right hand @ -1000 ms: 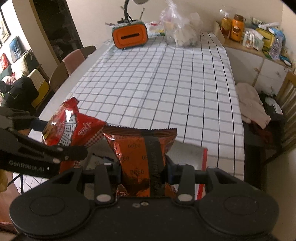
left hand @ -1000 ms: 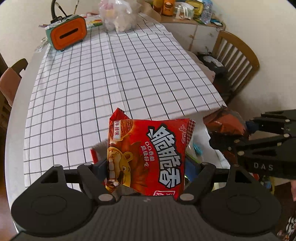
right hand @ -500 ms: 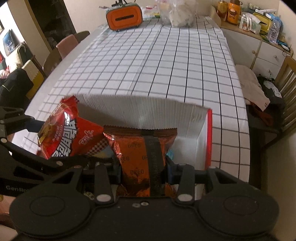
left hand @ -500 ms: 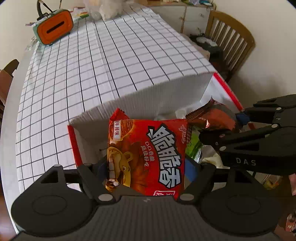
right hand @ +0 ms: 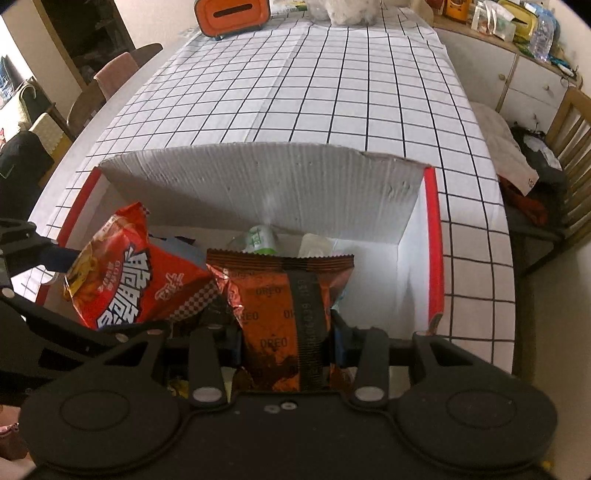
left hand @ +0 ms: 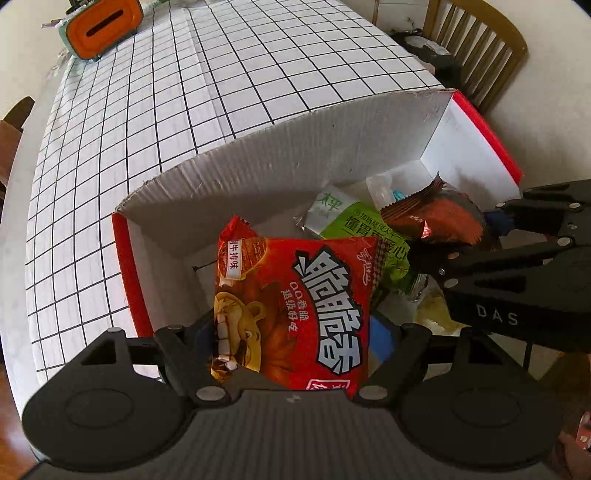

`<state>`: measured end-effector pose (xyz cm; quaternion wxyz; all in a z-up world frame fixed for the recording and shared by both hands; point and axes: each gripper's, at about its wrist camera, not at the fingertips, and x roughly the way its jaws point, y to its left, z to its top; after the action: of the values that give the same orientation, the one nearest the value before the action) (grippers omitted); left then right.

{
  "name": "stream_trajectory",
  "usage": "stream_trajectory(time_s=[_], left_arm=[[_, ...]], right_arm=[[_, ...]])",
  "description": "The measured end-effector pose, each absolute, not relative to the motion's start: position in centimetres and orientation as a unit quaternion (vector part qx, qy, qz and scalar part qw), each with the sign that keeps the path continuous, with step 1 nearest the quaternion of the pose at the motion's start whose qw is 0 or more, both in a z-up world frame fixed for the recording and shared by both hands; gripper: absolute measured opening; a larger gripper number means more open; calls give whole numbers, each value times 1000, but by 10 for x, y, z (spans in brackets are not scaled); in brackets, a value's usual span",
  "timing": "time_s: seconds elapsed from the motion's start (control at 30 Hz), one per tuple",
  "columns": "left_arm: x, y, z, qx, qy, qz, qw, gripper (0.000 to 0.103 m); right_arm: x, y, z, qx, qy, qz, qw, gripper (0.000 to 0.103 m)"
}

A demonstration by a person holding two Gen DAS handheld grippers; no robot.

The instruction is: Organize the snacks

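My left gripper (left hand: 295, 343) is shut on a red snack bag (left hand: 295, 306) printed with a lion and white characters. It hangs over the left half of an open white cardboard box (left hand: 258, 166) with red outer sides. My right gripper (right hand: 284, 343) is shut on an orange-brown Oreo packet (right hand: 280, 314) over the box's middle. Each bag also shows in the other view: the red bag (right hand: 136, 280) at left, the Oreo packet (left hand: 436, 218) at right. A green packet (left hand: 354, 225) and pale packets lie on the box floor.
The box (right hand: 258, 192) stands at the near end of a table with a white grid-pattern cloth (right hand: 314, 92). An orange tissue box (left hand: 103, 27) and a clear plastic bag (right hand: 343, 11) sit at the far end. A wooden chair (left hand: 476, 44) stands on the right.
Both grippers have come down with their bags toward the box. The box's far wall and its contents, hidden a second ago, now fill the middle of both views.
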<state>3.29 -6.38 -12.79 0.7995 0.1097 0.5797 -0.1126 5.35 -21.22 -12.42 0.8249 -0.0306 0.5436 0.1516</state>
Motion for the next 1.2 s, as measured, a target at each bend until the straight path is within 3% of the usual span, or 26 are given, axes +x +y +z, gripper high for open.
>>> stream_trajectory(time_s=[0.3,0.63,0.8,1.2], left_arm=[[33,-60,-130,101,581,-117,799,82],[23,-56,-118,86,562,-130,812,82],[16,-54,-109,82,549,-131,821,82],[1,-51,-79,69,499,-122,855,85]], right_arm=[[51,-212,-124,-18,541,141,829,44],[40,-214,-111,10,524,132,841,62],[34,-216,-103,20,514,135,847,64],[17,-230,-66,55,468,160,868,81]])
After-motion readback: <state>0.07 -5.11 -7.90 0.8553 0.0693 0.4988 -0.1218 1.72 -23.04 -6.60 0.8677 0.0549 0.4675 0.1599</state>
